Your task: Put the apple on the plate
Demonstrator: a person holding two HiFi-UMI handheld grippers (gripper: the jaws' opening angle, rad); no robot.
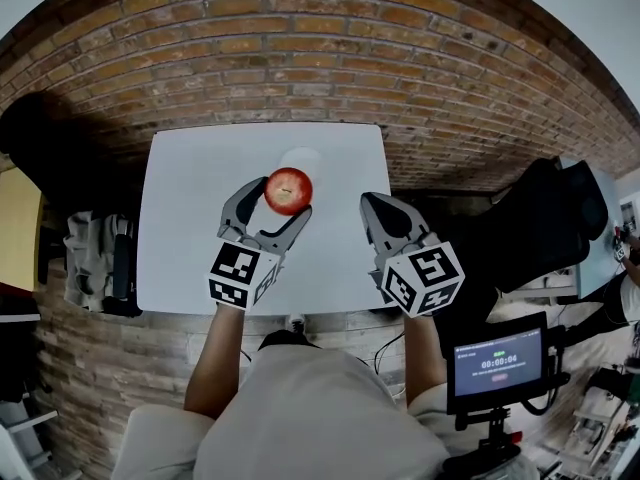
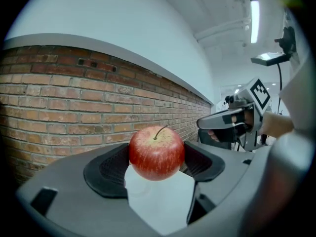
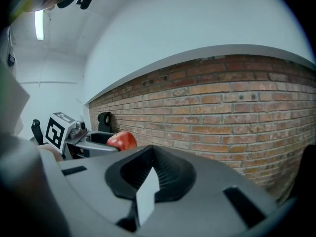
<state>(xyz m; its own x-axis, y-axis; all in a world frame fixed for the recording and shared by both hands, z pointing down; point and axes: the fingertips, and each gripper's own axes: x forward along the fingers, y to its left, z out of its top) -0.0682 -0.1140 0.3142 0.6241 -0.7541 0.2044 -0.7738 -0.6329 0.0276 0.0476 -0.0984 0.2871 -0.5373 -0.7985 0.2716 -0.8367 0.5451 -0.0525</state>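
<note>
A red apple (image 1: 288,190) hangs above the white table (image 1: 180,228), with my left gripper (image 1: 280,200) shut on it. In the left gripper view the apple (image 2: 157,153) sits stem up between the two black pads (image 2: 106,169). A white plate (image 1: 301,158) shows only faintly against the table, just beyond the apple. My right gripper (image 1: 370,206) hovers right of the apple over the table's right part, shut and empty. The right gripper view shows its jaws (image 3: 150,174) closed, with the apple (image 3: 122,140) to its left.
The table stands against a brick wall (image 1: 320,58). A black chair or bag (image 1: 545,223) is right of the table, and a small screen on a stand (image 1: 497,361) is at the lower right. Grey clothing (image 1: 95,258) lies left of the table.
</note>
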